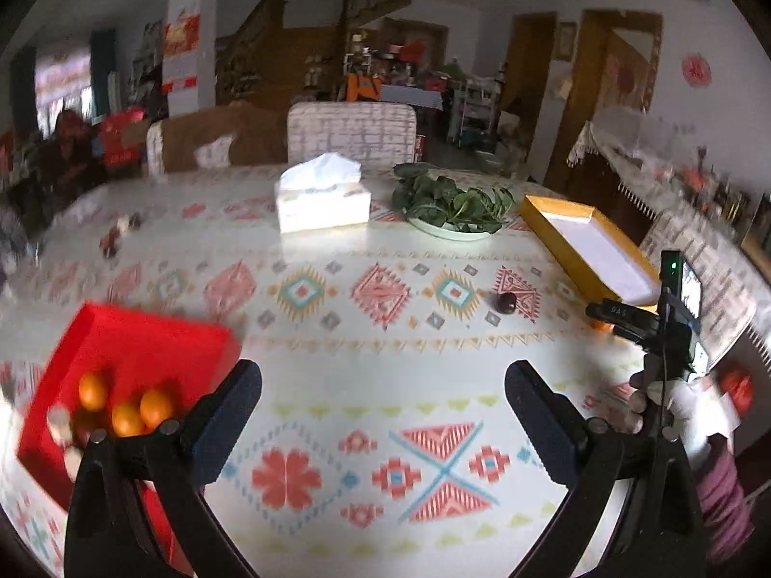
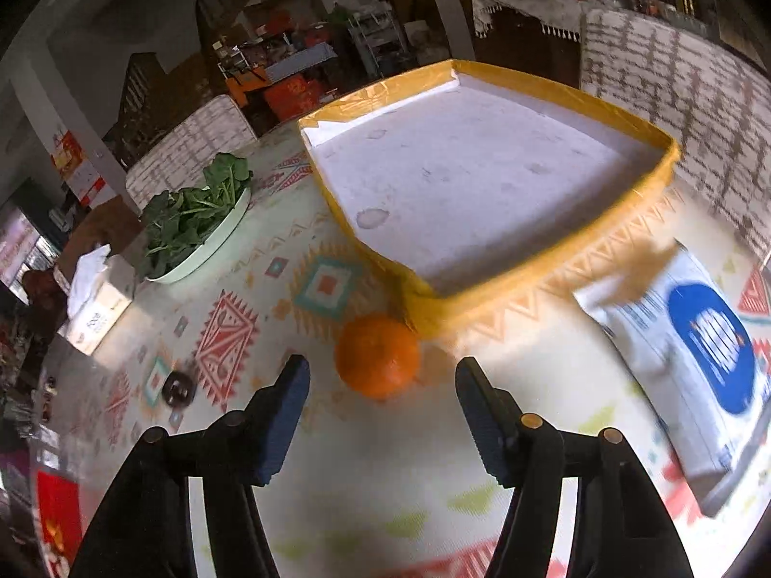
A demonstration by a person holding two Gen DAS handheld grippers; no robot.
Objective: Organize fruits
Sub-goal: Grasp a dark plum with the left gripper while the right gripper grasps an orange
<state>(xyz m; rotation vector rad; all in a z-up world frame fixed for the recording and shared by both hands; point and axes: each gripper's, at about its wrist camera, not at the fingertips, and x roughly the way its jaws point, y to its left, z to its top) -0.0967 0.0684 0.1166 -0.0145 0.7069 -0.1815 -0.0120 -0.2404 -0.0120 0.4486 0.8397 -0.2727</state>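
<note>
An orange (image 2: pixel 377 355) lies on the patterned tablecloth against the near corner of the yellow tray (image 2: pixel 626 221), whose white floor is bare. My right gripper (image 2: pixel 383 385) is open just behind it; the orange sits between the fingertips with a gap on each side. In the left wrist view my left gripper (image 1: pixel 383 385) stands open over the cloth with nothing in it. To its left is a red box (image 1: pixel 120 337) with several oranges (image 1: pixel 127 416). A small dark fruit (image 1: pixel 506 302) rests near the yellow tray (image 1: pixel 544 207).
A plate of green leaves (image 1: pixel 448 202) and a tissue box (image 1: pixel 320 197) stand at the far side of the table, with chairs behind. A blue and white packet (image 2: pixel 698 351) lies right of the orange. A hand (image 1: pixel 641 404) holds the other gripper's handle.
</note>
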